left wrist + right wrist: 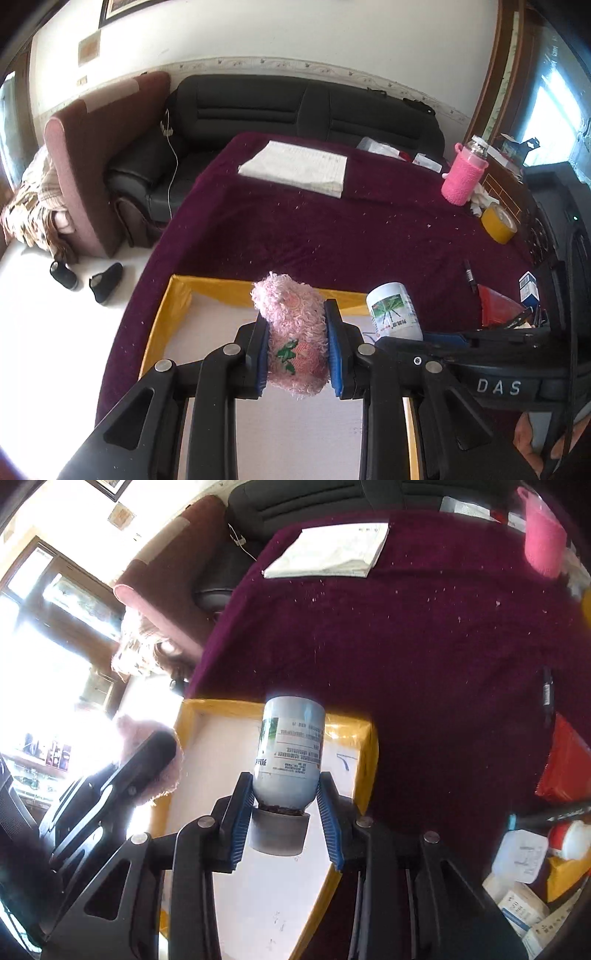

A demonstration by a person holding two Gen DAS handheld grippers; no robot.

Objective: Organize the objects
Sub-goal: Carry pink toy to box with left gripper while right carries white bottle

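While both grippers sit above the yellow-rimmed box (162, 325), each has something in its jaws. The left gripper (297, 349) is clamped on a fuzzy pink knitted item (295, 332) with a green leaf motif; its blue pads (260, 358) press into the yarn on both sides, and the piece hangs over the box's pale floor near the far wall. The right gripper (286, 812) is closed on a white plastic bottle (291, 746), which it holds upside down: cap toward the camera, base pointing away, blue pads (242, 819) gripping at the shoulder just above the grey cap. The bottle is over the box's far right corner.

In the left wrist view the bottle sits just right of the pink item, with the right gripper's black body marked "DAS" behind it.

The box rests at the near edge of a table covered in a dark maroon cloth (332, 229) speckled with lint. On the cloth, well apart from the box: a folded white towel (295, 168) at the far side, a bottle in a pink knitted sleeve (463, 175), a roll of yellow tape (498, 223), a black pen (470, 276), a red packet (496, 306). In the right wrist view, small boxes and containers (524, 886) are heaped at the lower right.

Behind the table is a black sofa (295, 107); a pair of black shoes (86, 280) lies on the pale floor.
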